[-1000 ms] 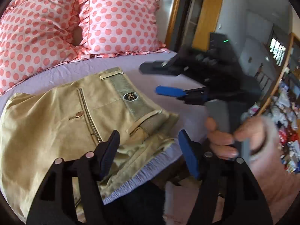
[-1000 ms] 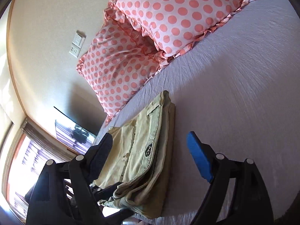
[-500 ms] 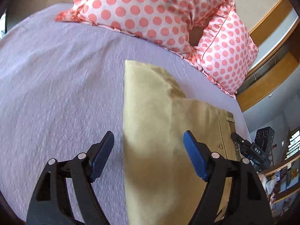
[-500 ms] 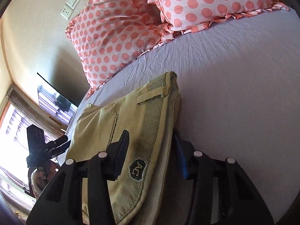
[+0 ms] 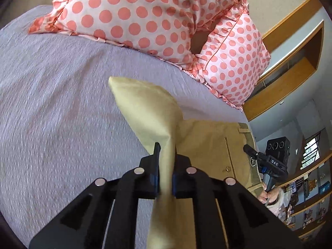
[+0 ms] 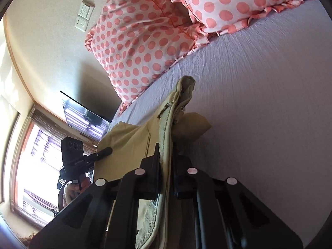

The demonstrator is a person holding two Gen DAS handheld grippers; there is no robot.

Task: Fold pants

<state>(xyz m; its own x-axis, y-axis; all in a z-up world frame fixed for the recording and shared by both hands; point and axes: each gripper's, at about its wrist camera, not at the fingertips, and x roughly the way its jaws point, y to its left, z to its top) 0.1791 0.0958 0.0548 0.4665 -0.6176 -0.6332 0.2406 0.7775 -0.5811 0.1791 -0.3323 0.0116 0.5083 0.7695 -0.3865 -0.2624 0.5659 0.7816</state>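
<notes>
Folded khaki pants (image 5: 205, 145) lie on a lilac bedsheet (image 5: 62, 108). My left gripper (image 5: 166, 151) is shut on the folded leg end of the pants, which rises in a ridge from the jaws. My right gripper (image 6: 166, 151) is shut on the waistband end of the pants (image 6: 128, 145), lifting the edge. The right gripper (image 5: 267, 161) also shows in the left wrist view at the waistband. The left gripper (image 6: 83, 159) shows in the right wrist view at the far end.
Two pink polka-dot pillows (image 5: 145, 14) (image 6: 141, 41) lie at the head of the bed. The sheet (image 6: 259, 103) stretches wide beside the pants. A wall socket (image 6: 84, 18), a window (image 6: 31, 166) and wooden shelves (image 5: 290, 66) lie beyond the bed.
Both grippers went from open to shut on the pants. The left moved from the waistband side to the leg end; the right closed on the waistband. Both ends now lift slightly.
</notes>
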